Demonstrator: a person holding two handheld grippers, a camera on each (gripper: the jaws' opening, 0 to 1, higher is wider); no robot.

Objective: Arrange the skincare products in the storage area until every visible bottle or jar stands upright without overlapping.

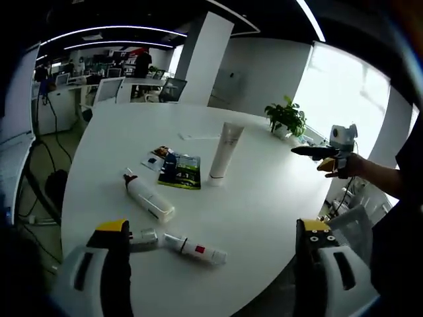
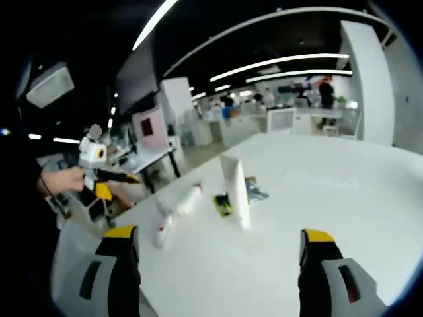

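A tall white tube (image 1: 225, 153) stands upright on its cap near the middle of the round white table (image 1: 264, 211). A white bottle with a dark cap (image 1: 149, 197) lies on its side. Closer to me lie a small white tube with a red label (image 1: 195, 249) and a small clear item (image 1: 144, 239). My left gripper (image 1: 213, 228) hovers open above the table's near edge, holding nothing. In the right gripper view the upright tube (image 2: 234, 191), lying bottle (image 2: 188, 198) and small tube (image 2: 162, 232) sit ahead of my open, empty right gripper (image 2: 219, 234).
Flat sachets lie beside the upright tube: a green-and-dark one (image 1: 180, 172) and a smaller one (image 1: 158, 155). A potted plant (image 1: 286, 117) stands at the table's far edge. A hand holds the right gripper (image 1: 324, 150) off the table's side. Office desks and chairs (image 1: 106, 89) lie beyond.
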